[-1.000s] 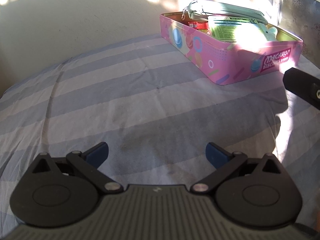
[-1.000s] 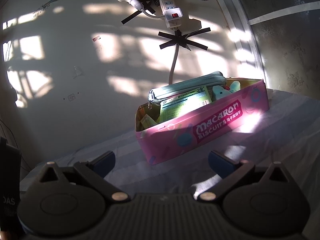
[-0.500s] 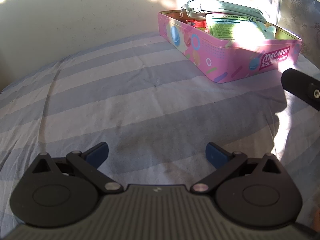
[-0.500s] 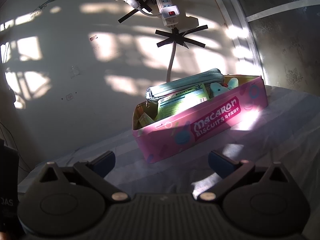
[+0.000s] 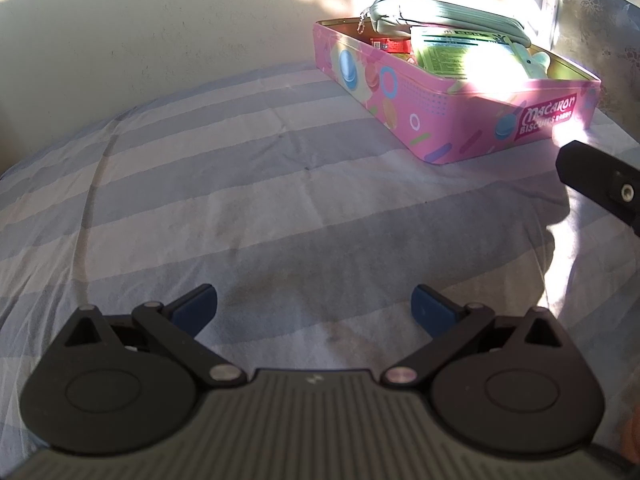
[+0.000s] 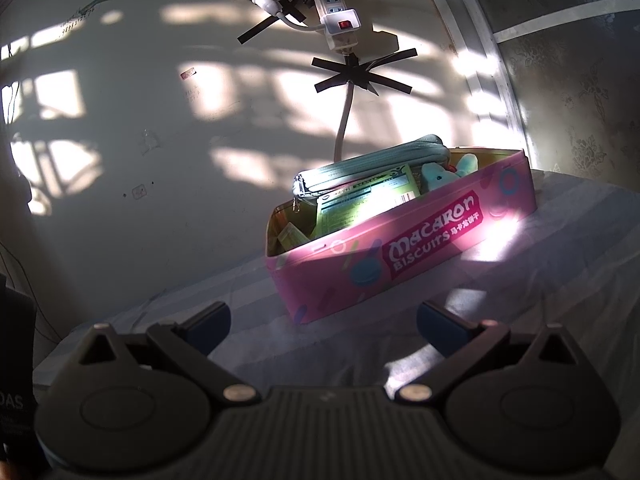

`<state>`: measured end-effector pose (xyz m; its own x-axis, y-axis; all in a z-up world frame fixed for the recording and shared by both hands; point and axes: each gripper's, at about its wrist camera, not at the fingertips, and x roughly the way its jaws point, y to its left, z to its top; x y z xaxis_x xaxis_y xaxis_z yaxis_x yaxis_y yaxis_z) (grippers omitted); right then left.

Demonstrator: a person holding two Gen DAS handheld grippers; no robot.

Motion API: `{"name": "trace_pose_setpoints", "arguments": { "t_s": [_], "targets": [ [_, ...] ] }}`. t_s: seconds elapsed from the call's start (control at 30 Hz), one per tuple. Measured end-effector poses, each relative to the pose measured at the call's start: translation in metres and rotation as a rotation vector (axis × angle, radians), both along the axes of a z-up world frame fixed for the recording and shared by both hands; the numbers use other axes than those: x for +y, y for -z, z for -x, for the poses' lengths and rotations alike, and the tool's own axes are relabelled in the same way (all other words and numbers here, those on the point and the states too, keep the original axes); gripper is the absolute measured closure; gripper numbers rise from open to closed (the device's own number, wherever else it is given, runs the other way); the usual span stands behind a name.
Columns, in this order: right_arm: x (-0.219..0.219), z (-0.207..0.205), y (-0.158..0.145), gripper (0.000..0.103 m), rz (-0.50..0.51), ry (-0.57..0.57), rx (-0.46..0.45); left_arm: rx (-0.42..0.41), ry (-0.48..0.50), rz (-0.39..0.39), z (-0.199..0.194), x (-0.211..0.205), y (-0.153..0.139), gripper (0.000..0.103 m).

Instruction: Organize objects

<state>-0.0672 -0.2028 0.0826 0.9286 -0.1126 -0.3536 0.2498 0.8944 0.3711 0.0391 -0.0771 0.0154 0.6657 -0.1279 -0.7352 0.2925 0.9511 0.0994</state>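
Both jaws spread wide, nothing between them: your left gripper (image 5: 314, 310) over bare striped sheet (image 5: 200, 184), your right gripper (image 6: 324, 326) low, facing the pink tin (image 6: 400, 248). Tin sits on the sheet near the wall, ahead-right of your left. Inside: grey-green pouch (image 6: 372, 168) on top, green packet (image 6: 360, 200), small plush (image 6: 440, 176). Power strip (image 6: 336, 20) taped on wall above.

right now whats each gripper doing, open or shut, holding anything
Left gripper: open, holding nothing, over the striped sheet.
Right gripper: open, holding nothing, facing the pink tin.
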Motion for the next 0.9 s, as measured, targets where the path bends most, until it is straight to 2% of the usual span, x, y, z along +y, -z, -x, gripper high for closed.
{"name": "trace_pose_setpoints", "arguments": {
  "t_s": [0.9],
  "targets": [
    [0.0037, -0.0045, 0.0041, 0.0, 0.009, -0.012, 0.017, 0.035, 0.003, 0.044, -0.0061, 0.0092, 0.0024, 0.0]
  ]
}}
